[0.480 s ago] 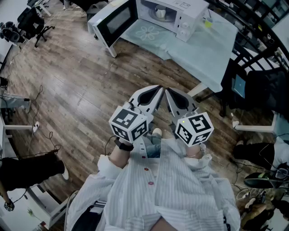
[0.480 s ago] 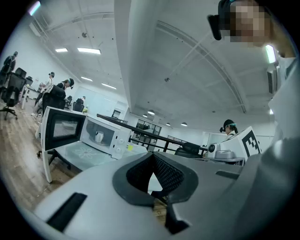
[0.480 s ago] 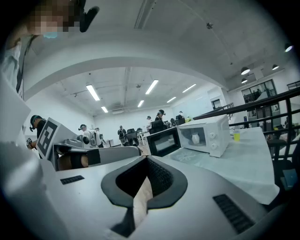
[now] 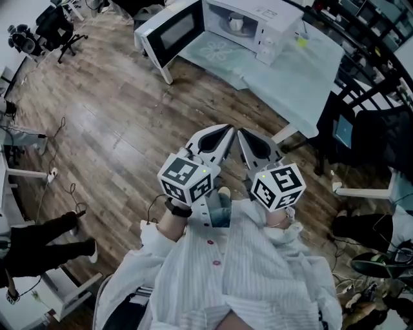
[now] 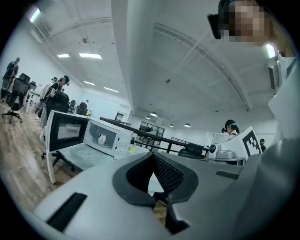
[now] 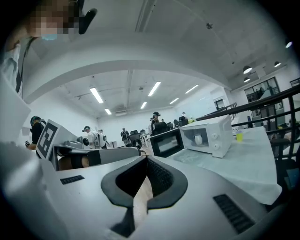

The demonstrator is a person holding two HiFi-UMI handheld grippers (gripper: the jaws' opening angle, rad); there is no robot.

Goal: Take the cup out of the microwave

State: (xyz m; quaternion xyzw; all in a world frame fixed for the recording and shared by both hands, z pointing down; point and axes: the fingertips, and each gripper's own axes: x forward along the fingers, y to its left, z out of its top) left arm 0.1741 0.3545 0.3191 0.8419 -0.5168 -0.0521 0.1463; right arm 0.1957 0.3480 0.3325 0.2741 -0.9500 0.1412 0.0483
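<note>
Left gripper (image 4: 226, 130) and right gripper (image 4: 244, 135) — grey jaws pressed together, nothing between — held side by side. The small white cup (image 4: 236, 23), seemingly upright, stands inside the open-doored white microwave oven (image 4: 264, 16) — well apart.

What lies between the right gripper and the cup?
Head view: from the right gripper, bare wood floor, then pale tablecloth up to the cup inside the open microwave.

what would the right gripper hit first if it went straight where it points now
Nothing close. The right gripper points over floor toward the microwave door, standing open; that door or the table beside it likely comes first, depth unclear.
</note>
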